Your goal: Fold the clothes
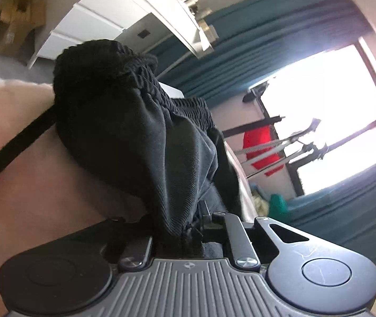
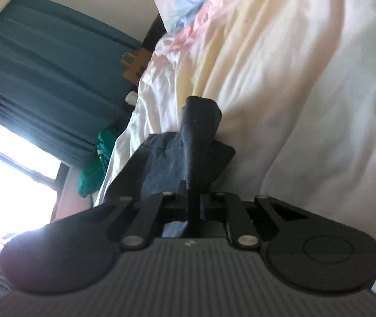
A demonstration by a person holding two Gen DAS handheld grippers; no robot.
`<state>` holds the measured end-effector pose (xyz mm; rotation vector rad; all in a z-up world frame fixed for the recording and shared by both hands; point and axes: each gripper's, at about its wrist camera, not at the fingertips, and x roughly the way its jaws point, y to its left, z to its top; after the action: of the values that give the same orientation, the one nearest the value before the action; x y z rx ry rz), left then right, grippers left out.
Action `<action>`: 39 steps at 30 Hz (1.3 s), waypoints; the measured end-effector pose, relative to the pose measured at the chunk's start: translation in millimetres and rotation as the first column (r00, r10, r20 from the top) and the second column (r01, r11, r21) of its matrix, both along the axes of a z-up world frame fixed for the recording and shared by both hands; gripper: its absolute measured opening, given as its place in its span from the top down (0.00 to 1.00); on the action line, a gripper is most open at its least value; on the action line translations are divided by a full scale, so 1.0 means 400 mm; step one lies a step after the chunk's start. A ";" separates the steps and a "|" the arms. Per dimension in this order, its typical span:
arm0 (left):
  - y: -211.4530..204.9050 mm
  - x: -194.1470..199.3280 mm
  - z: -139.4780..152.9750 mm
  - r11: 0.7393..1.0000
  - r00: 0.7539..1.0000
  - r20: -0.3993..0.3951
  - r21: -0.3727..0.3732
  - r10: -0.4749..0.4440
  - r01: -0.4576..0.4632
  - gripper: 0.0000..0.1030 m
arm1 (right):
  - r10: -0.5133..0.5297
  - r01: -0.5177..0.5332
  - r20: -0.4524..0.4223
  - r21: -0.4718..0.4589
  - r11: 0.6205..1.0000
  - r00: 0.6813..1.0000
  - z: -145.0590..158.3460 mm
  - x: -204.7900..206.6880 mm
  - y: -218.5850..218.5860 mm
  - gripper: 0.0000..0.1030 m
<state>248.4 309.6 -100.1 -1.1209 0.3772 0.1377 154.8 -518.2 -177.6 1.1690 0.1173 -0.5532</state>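
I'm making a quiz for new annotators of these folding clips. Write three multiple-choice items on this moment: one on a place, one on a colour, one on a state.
1. Where does the white chest of drawers appear?
A. left wrist view
B. right wrist view
C. both views

2. What colour are the curtains by the window?
A. red
B. teal
C. yellow

3. What is the left gripper doing?
A. standing open with nothing in it
B. shut on the black shorts
C. holding a pillow

Key:
1. A: the drawers sit at the top left of the left wrist view only; the right wrist view shows the bed sheet instead.
2. B: the folds beside the bright pane are teal.
3. B: the dark fabric, with its ribbed elastic waistband, bunches up out of the closed fingers. The right gripper is likewise shut on dark cloth of the shorts.
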 end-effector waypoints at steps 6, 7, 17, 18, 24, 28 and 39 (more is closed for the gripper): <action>0.003 -0.106 0.085 1.000 0.999 0.048 0.006 -0.005 0.005 0.91 | -0.002 0.004 0.046 -0.033 0.999 0.999 0.069 -0.059 0.020 0.92; 0.007 -0.124 0.098 1.000 0.999 0.049 0.000 -0.005 0.005 0.91 | -0.004 0.005 0.054 -0.020 1.000 0.999 0.075 -0.074 0.020 0.92; 0.065 -0.370 0.225 0.996 0.999 0.019 0.080 0.032 -0.033 0.91 | -0.041 0.036 0.052 0.093 0.995 0.998 0.136 -0.241 0.066 0.92; 0.068 -0.395 0.243 0.996 0.999 0.022 0.089 0.029 -0.030 0.91 | -0.036 0.032 0.058 0.073 0.997 0.998 0.156 -0.254 0.078 0.92; 0.113 -0.502 0.274 0.992 0.997 -0.027 0.114 0.066 -0.063 0.90 | -0.042 0.035 0.093 0.072 0.997 0.995 0.210 -0.358 0.100 0.92; 0.136 -0.501 0.248 0.989 0.993 -0.107 0.149 0.041 -0.024 0.89 | -0.062 0.050 0.051 0.204 0.978 0.997 0.152 -0.414 0.081 0.92; 0.020 -0.623 0.277 0.885 0.972 -0.212 0.465 0.104 0.007 0.63 | -0.029 0.014 0.031 0.404 0.915 0.999 0.011 -0.448 0.044 0.90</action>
<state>-0.9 317.5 10.6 -0.6385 0.4936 0.3864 -24.4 -500.5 -173.4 1.5850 0.1946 -0.5413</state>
